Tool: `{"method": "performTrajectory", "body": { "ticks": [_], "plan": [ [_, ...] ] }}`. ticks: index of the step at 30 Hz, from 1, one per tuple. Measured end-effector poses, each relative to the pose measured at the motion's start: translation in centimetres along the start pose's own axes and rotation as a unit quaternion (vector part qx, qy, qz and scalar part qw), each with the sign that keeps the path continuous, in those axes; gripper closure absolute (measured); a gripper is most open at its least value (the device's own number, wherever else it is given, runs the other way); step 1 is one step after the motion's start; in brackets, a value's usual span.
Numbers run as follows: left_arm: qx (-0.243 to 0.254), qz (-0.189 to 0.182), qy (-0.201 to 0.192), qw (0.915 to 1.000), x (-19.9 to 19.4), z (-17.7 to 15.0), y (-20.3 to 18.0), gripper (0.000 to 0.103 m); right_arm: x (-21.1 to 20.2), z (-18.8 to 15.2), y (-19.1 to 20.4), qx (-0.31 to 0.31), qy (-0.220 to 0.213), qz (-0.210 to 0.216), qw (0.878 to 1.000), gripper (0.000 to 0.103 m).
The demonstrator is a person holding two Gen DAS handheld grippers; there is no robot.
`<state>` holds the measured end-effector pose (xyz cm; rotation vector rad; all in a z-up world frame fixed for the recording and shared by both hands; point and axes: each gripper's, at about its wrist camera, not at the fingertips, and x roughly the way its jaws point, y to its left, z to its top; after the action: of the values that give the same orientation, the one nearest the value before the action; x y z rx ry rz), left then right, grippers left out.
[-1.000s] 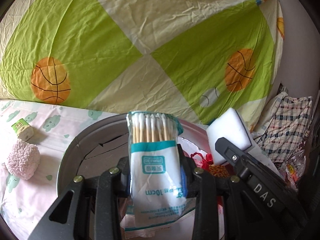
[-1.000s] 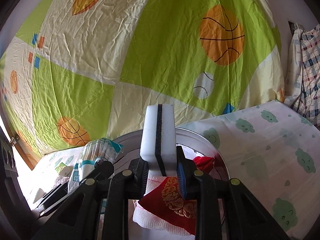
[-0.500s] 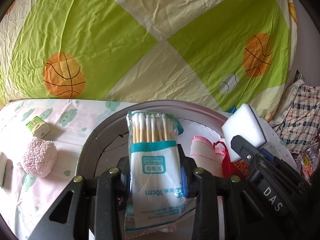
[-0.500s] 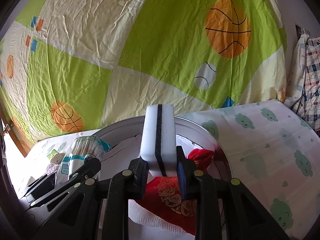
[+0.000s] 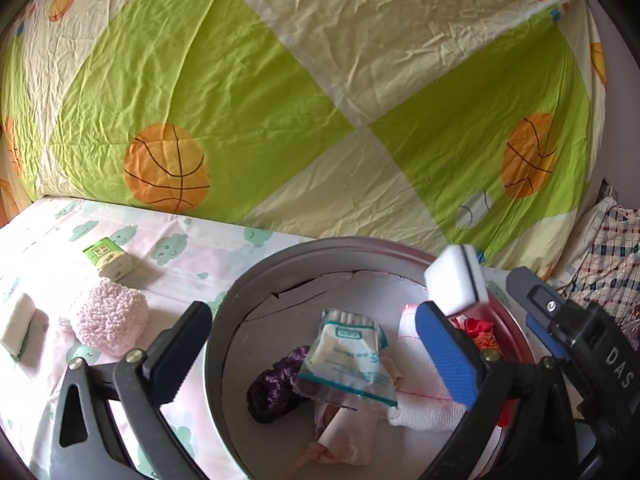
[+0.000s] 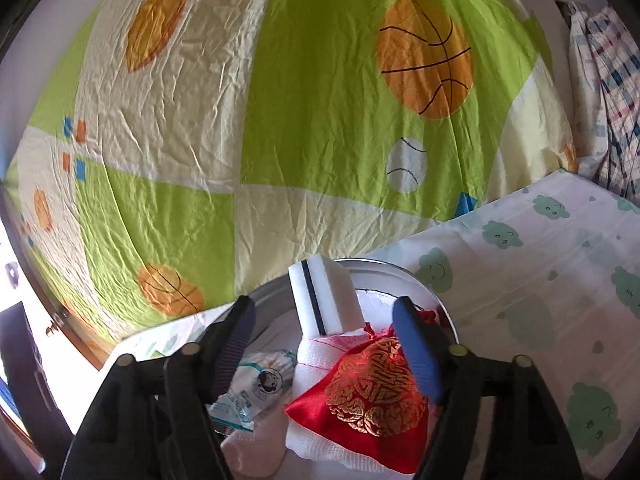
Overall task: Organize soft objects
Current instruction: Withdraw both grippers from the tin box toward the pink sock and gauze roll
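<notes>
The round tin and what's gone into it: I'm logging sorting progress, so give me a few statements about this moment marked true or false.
1. The cotton swab pack lies inside the round tin. True.
2. The left gripper is clamped on the swab pack. False: its jaws have just been opening and stand wide apart, with the pack lying loose below them.
3. The pink fluffy ball is in the tin. False: it sits on the cloud-print sheet outside the tin, to the left in the left wrist view.
4. The right gripper is open, and its pads do not press the white sponge. True; its jaws have just been opening.
5. A red pouch with gold embroidery lies in the tin. True.
</notes>
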<state>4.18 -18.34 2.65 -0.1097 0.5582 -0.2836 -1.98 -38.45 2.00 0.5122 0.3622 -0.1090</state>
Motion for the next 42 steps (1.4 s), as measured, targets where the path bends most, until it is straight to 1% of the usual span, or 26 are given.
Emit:
{"method": "performTrajectory", "body": {
  "ticks": [3,8,16,20,24,27,31,34,42],
  "plan": [
    [0.01,0.01,-0.009,0.9999,-0.2,-0.2,-0.1,0.0,-0.9,0.3,0.3,0.0,-0.023,-0.004,1.0,0.026],
    [0.011,0.014,-0.02,0.9996,-0.7,-0.4,0.3,0.0,-2.3,0.2,1.1,-0.017,-0.068,-0.04,0.997,0.026],
    [0.022,0.041,-0.047,0.9978,-1.6,-0.9,1.2,0.0,-3.4,-0.5,2.5,-0.064,-0.116,-0.101,0.986,0.026],
    [0.026,0.06,-0.056,0.9963,-1.7,-1.2,1.8,0.0,-3.6,-1.3,3.3,-0.09,-0.128,-0.123,0.98,0.021],
    [0.02,0.066,-0.06,0.9958,-1.8,-1.5,2.4,0.0,-3.6,-2.1,3.9,-0.106,-0.138,-0.132,0.976,0.021],
    [0.026,0.074,-0.07,0.9945,-2.0,-1.6,2.4,0.0,-3.7,-2.5,4.2,-0.118,-0.145,-0.142,0.972,0.021],
    [0.032,0.082,-0.079,0.993,-2.1,-1.8,2.3,0.0,-3.8,-2.8,4.3,-0.124,-0.159,-0.143,0.969,0.021],
    [0.036,0.085,-0.081,0.9924,-2.1,-2.1,2.3,0.0,-4.0,-3.1,4.2,-0.114,-0.17,-0.137,0.969,0.021],
    [0.055,0.087,-0.086,0.9909,-2.4,-2.7,2.0,0.0,-3.8,-3.7,4.6,-0.116,-0.165,-0.145,0.969,0.021]
  ]
}}
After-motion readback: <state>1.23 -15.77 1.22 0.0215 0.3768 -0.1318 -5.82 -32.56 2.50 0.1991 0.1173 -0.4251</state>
